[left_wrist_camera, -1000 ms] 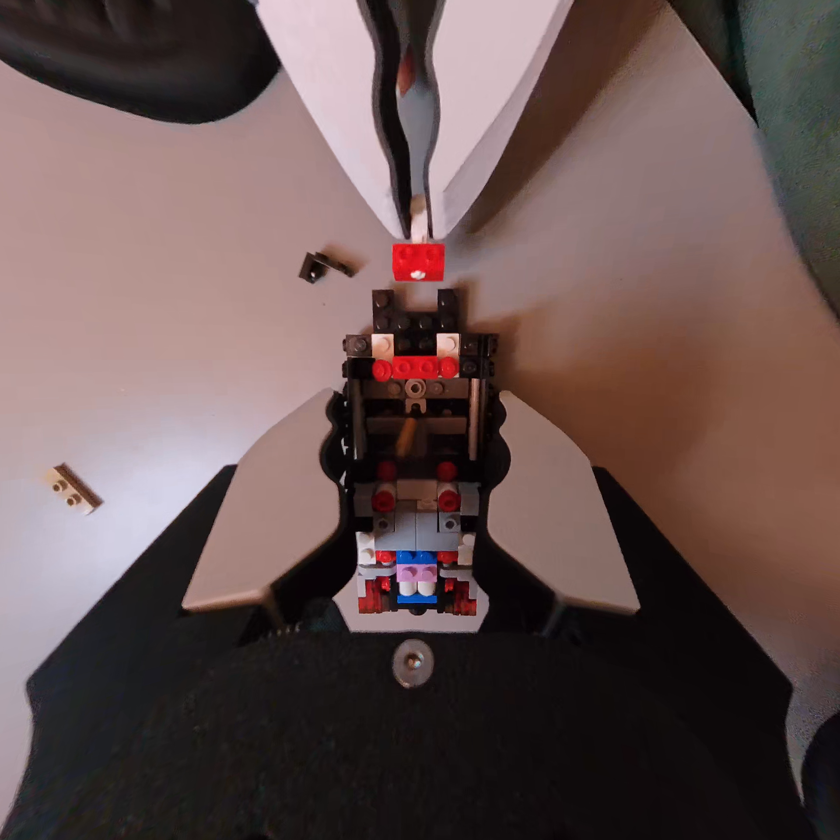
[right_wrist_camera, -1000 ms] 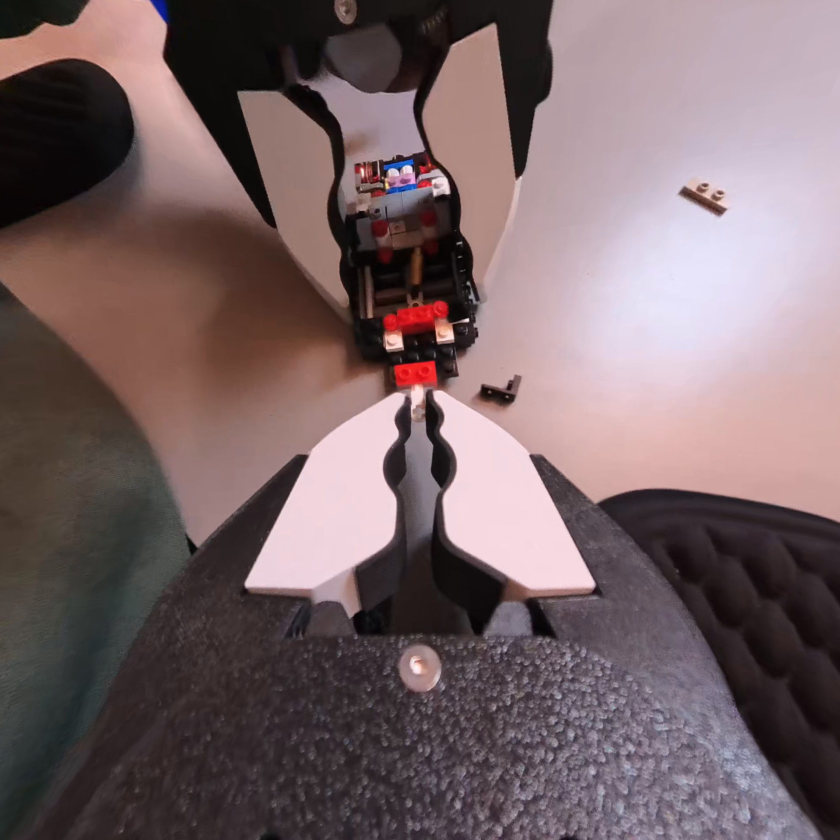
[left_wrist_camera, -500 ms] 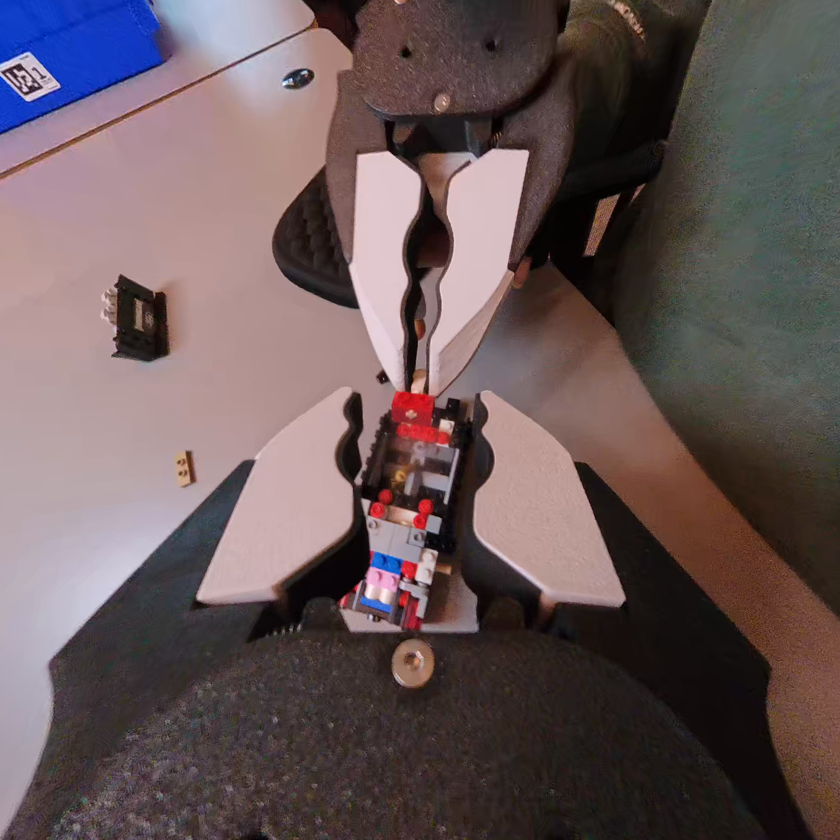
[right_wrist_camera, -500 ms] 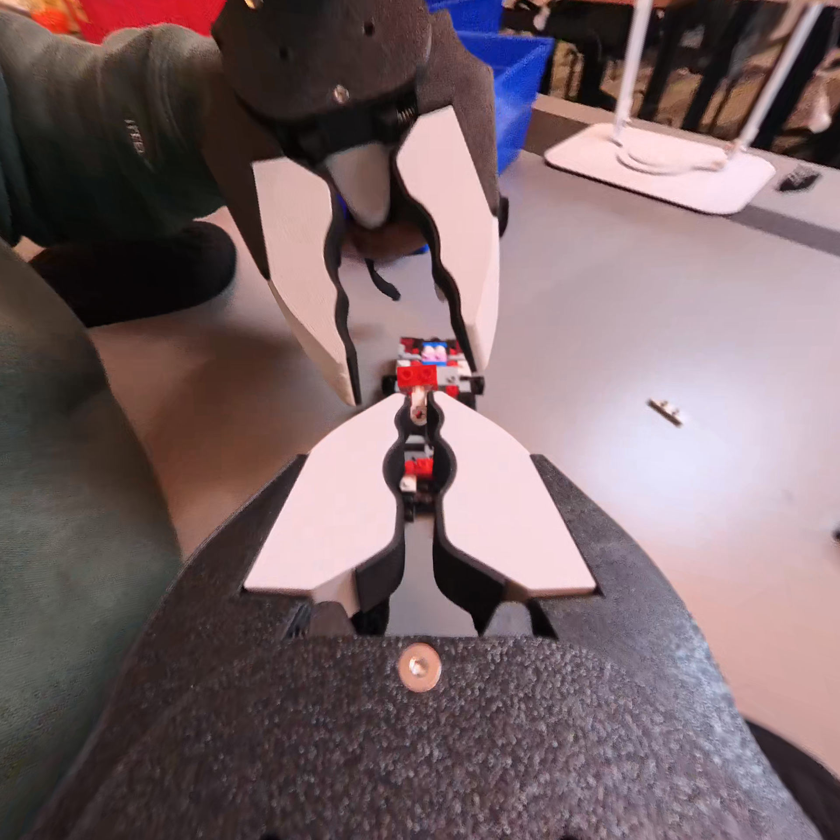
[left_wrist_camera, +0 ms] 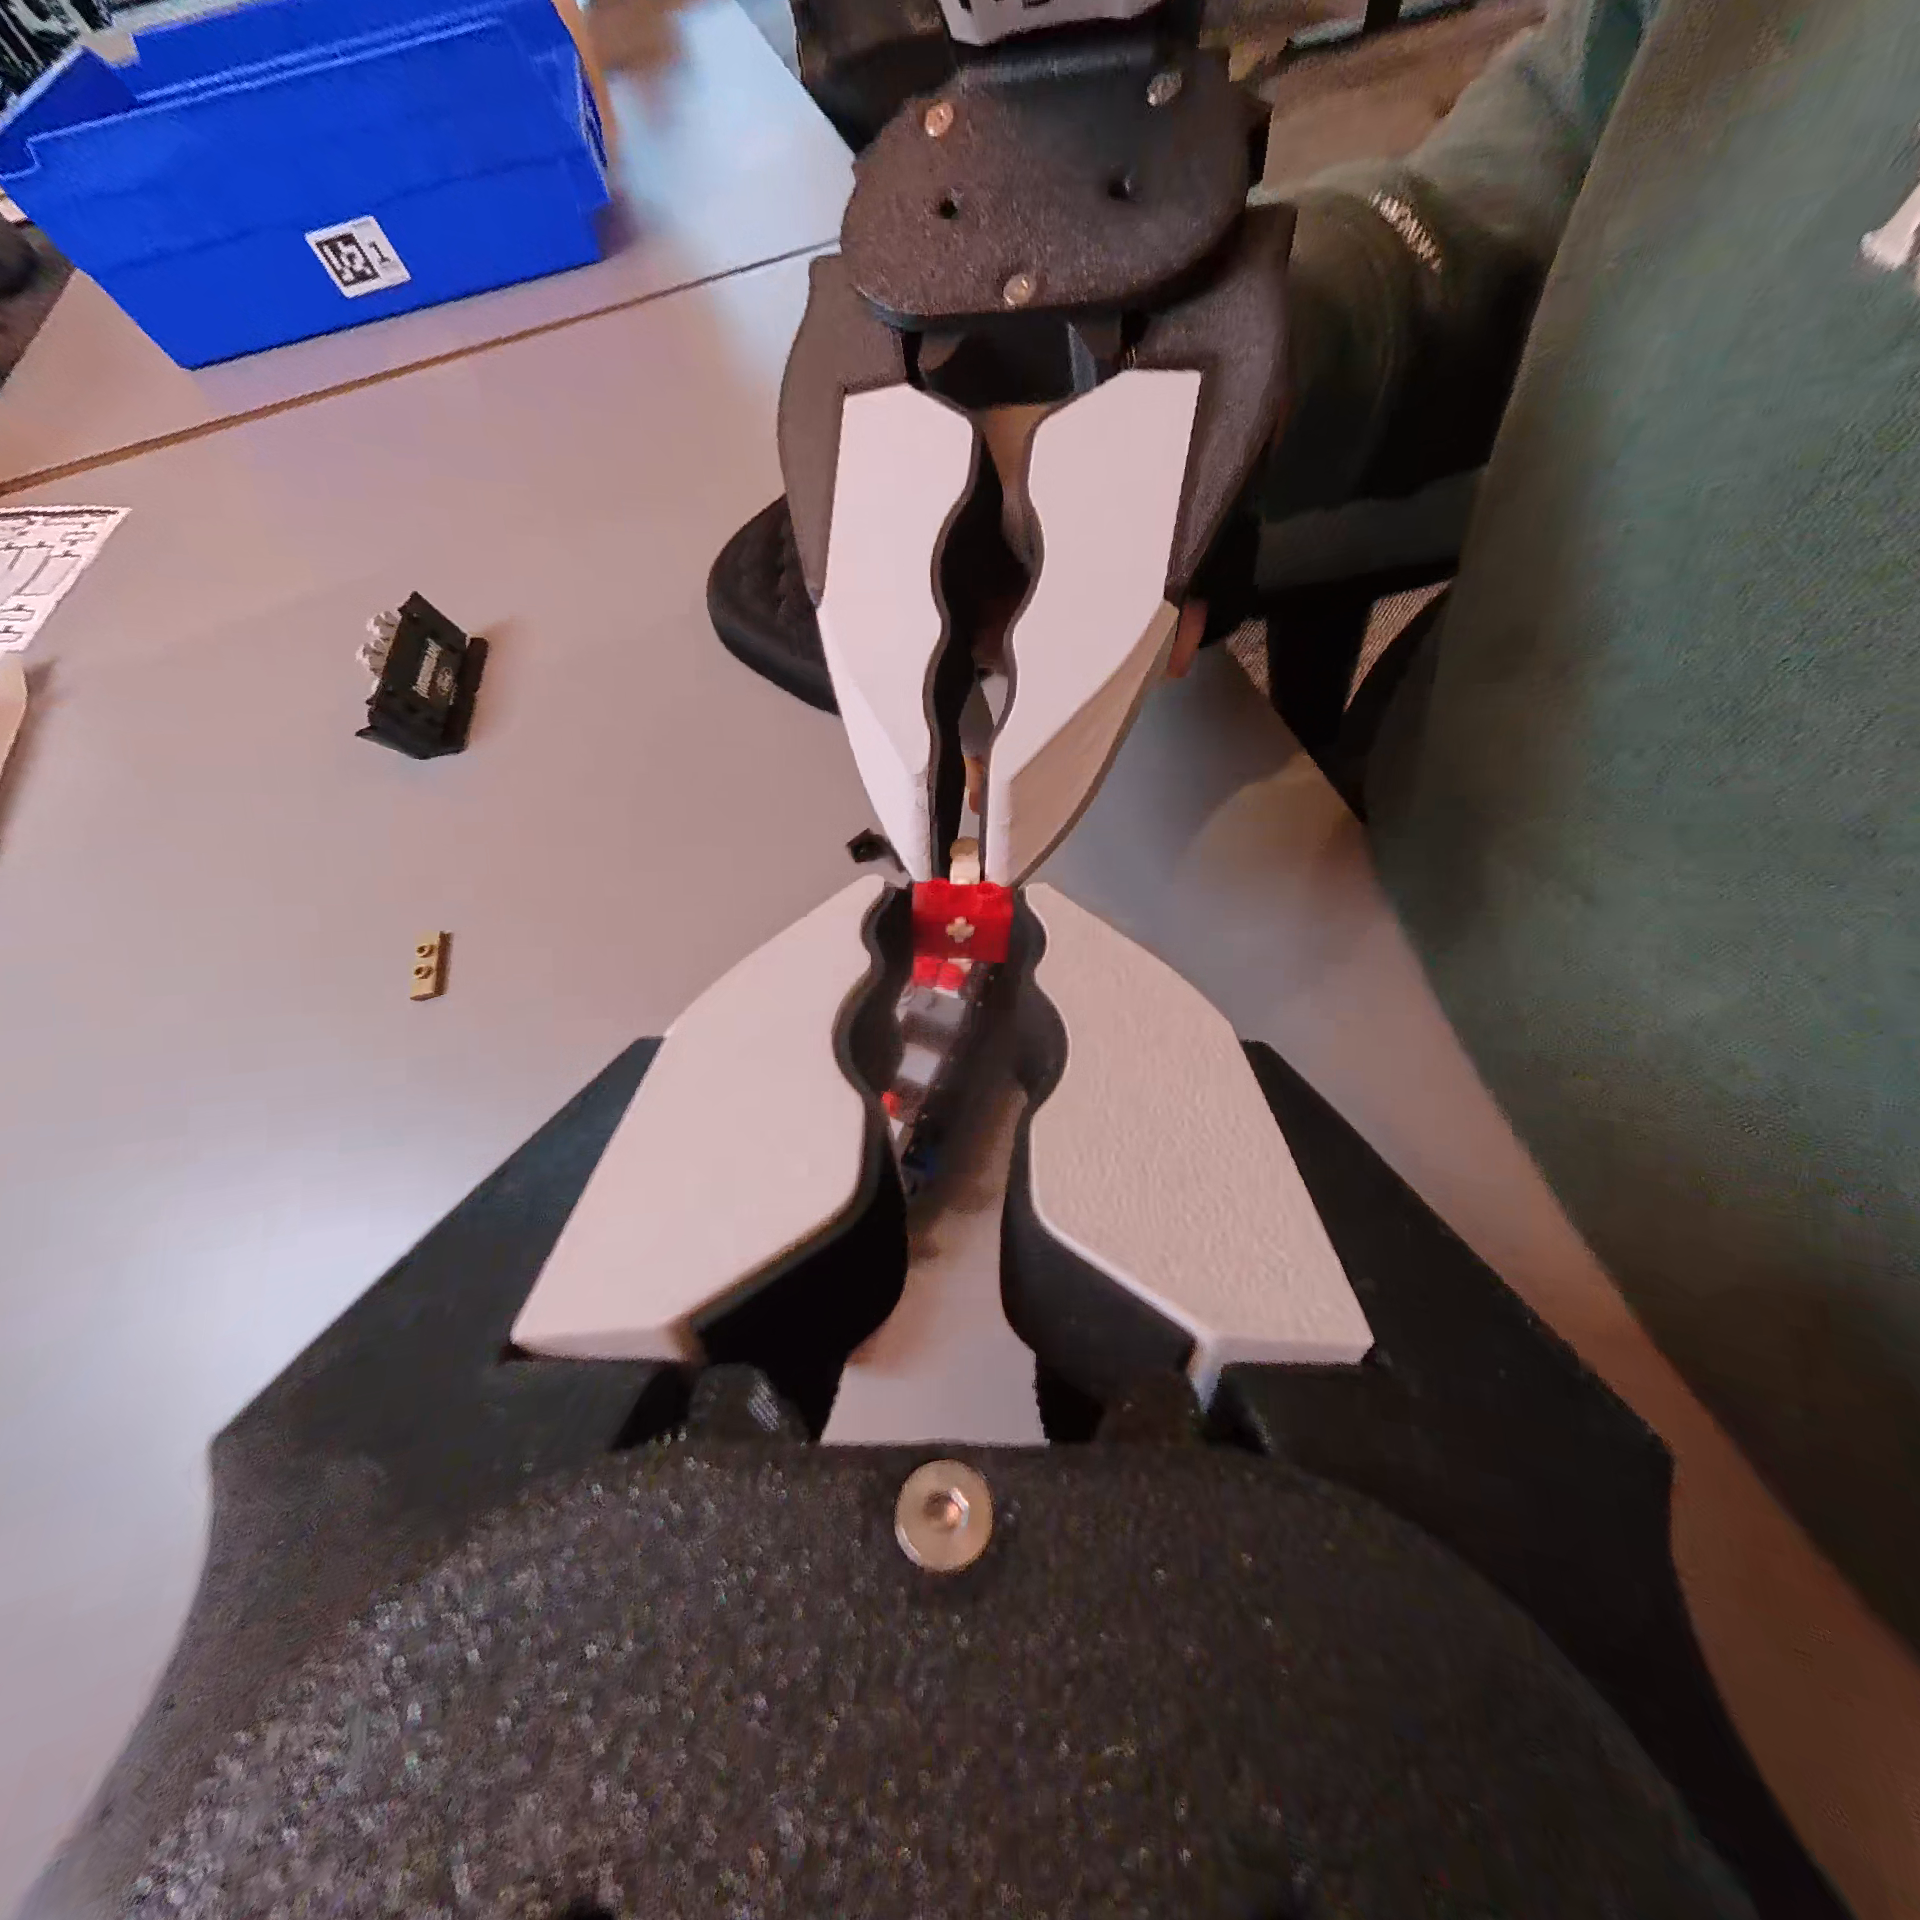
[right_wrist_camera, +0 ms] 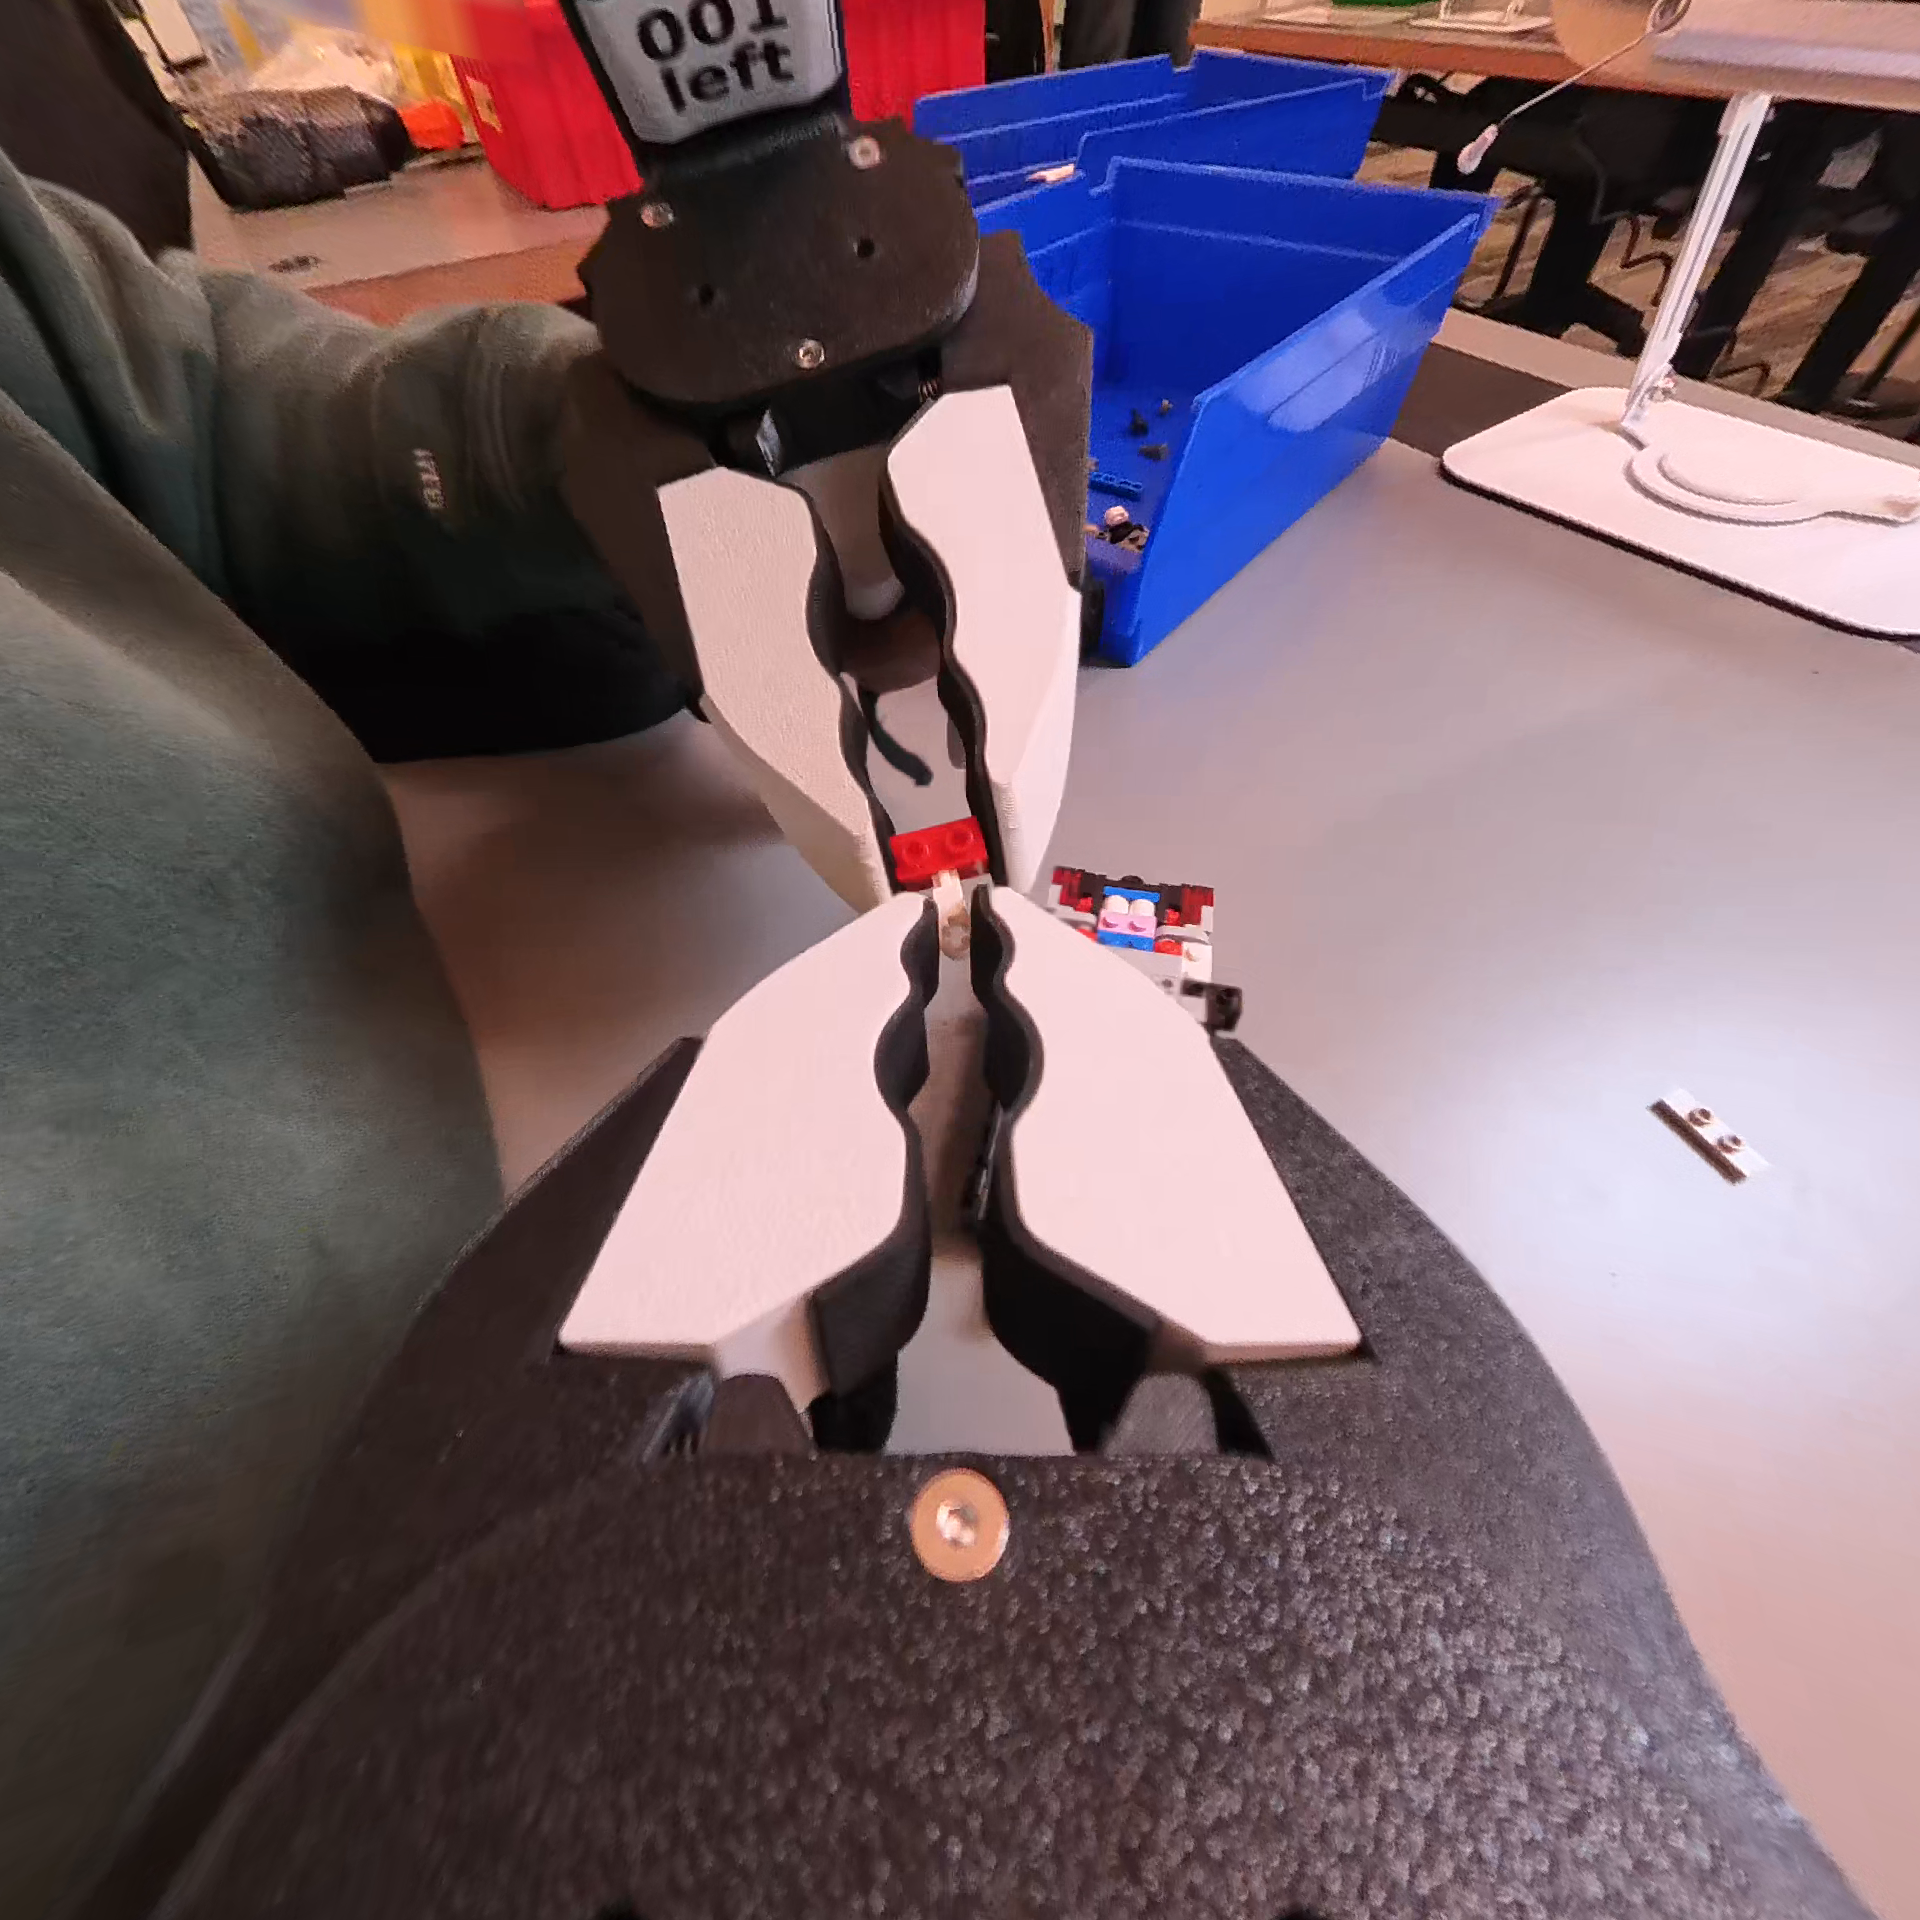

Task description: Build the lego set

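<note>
A small red brick (left_wrist_camera: 961, 925) with a white pin (left_wrist_camera: 964, 854) on it sits between the tips of my left gripper (left_wrist_camera: 956, 906), which is closed in on its two sides. My right gripper (right_wrist_camera: 954, 920) faces it tip to tip and is shut on the white pin (right_wrist_camera: 951, 914). In the right wrist view the red brick (right_wrist_camera: 938, 850) is held above the table between the left gripper's fingertips (right_wrist_camera: 1013, 842). The lego car (right_wrist_camera: 1132, 920) lies on the table just right of them, free of both grippers. Part of the car (left_wrist_camera: 930, 1039) shows below the gap of the left fingers.
A blue bin (left_wrist_camera: 312, 177) stands at the back left; open blue bins (right_wrist_camera: 1247, 343) and a white lamp base (right_wrist_camera: 1714, 499) stand beyond the car. A black lego block (left_wrist_camera: 421, 675), a tan plate (left_wrist_camera: 429, 964) and a tiny black piece (left_wrist_camera: 862, 850) lie loose. A green sleeve (right_wrist_camera: 208, 935) lies alongside. My two grippers' fingertips are within a few centimetres of each other. The tan plate (left_wrist_camera: 429, 964) is about 20 centimeters from both grippers' fingertips. My right wrist view (right_wrist_camera: 1692, 1122) looks at it from another angle.
My left gripper has let go of the car, which now lies on the table, and has narrowed onto the red brick. Both grippers have lifted and tilted more level.
</note>
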Demonstrator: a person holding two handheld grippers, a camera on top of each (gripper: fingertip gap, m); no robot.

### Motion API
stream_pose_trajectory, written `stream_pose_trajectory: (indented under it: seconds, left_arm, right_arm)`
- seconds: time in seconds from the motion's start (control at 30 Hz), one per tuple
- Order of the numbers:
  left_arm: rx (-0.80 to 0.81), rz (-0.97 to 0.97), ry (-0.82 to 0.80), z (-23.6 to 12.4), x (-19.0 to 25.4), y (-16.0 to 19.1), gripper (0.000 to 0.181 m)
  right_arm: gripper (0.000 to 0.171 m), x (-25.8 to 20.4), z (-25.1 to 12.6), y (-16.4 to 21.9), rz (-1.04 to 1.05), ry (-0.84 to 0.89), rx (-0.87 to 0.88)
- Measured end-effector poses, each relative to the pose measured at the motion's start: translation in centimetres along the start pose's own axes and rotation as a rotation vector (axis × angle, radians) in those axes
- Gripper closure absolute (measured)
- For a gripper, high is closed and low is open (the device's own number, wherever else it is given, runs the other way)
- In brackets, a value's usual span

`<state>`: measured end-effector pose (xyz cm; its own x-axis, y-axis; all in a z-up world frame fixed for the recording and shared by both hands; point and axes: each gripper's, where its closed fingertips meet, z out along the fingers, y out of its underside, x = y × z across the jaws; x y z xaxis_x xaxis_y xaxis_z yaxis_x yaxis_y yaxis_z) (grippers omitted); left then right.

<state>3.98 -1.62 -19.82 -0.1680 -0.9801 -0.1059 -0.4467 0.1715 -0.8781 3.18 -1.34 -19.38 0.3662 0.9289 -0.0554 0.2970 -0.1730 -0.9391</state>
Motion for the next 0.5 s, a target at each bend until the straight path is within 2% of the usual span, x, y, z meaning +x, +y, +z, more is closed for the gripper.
stream_pose_trajectory:
  seconds: [0.33, 0.37, 0.43, 0.5]
  left_arm:
    - [0.075, -0.075, 0.018, -0.3, -0.1, -0.7, 0.163]
    - [0.091, -0.098, -0.050, -1.7, -1.7, -0.4, 0.163]
    - [0.162, -0.187, -0.024, -4.9, -2.4, -0.3, 0.163]
    - [0.096, -0.095, -0.044, -3.8, -1.3, 0.3, 0.163]
  right_arm:
    - [0.165, 0.4, -1.0, 0.4, 0.018, -0.017, -0.015]
    - [0.165, 1.9, -1.9, 1.4, 0.017, 0.045, -0.052]
    - [0.165, 3.5, -4.2, 1.7, 0.115, 0.059, -0.015]
    - [0.165, 3.3, -4.6, 0.7, 0.054, 0.080, -0.013]
